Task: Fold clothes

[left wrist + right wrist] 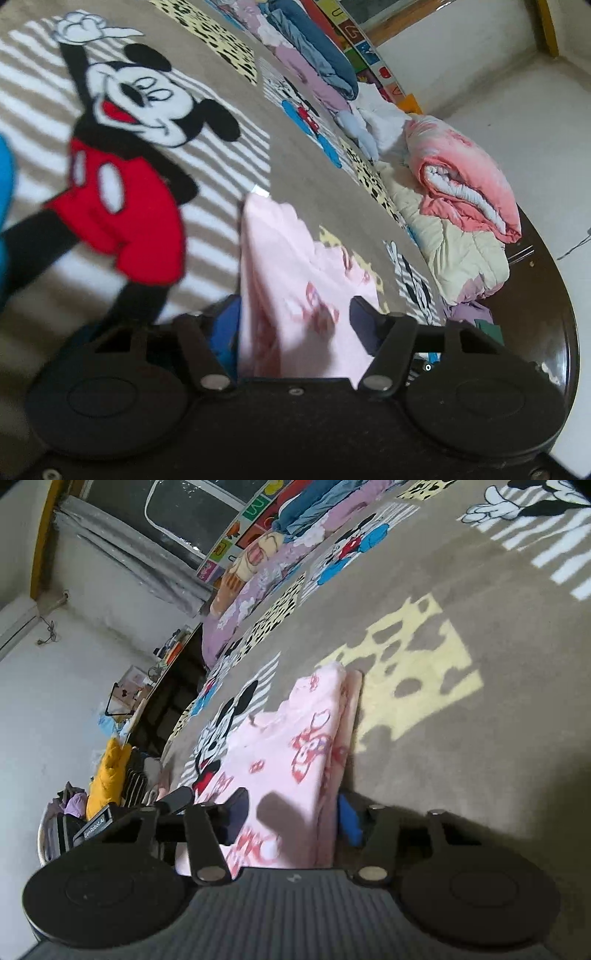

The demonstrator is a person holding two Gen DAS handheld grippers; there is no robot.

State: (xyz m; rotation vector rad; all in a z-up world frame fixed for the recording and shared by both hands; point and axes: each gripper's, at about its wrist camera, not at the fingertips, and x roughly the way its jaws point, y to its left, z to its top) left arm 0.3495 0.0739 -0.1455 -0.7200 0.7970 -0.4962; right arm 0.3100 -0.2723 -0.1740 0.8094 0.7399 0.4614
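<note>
Black linkage arms and round housings fill the foreground of both wrist views, each hand-held gripper spread wide around a pink printed garment (295, 753). From the left hand-held gripper (295, 325), the cloth stands up between the two blue-padded fingers (364, 325), filling the gap without either pad clearly pressing it. From the right hand-held gripper (295, 816), the same garment lies between the fingers, its folded edge running along the right-hand pad; whether that pad touches the fabric cannot be told.

Red bow-like prints mark the pink garment, which appears already doubled over, a second layer showing along its right edge in the right wrist view. It rests on a beige Mickey Mouse blanket (461, 720) spread over the bed.

Judging by the layers, the fold is partway done, and both tools seem placed at the near hem. A next move would call for closing on that hem at both sides and carrying it evenly over the far edge.

Beyond lie a rolled pink-and-white quilt (469, 184), a cream quilt (465, 247) beneath it, and blue and lilac bedding (314, 51) along the wall.
</note>
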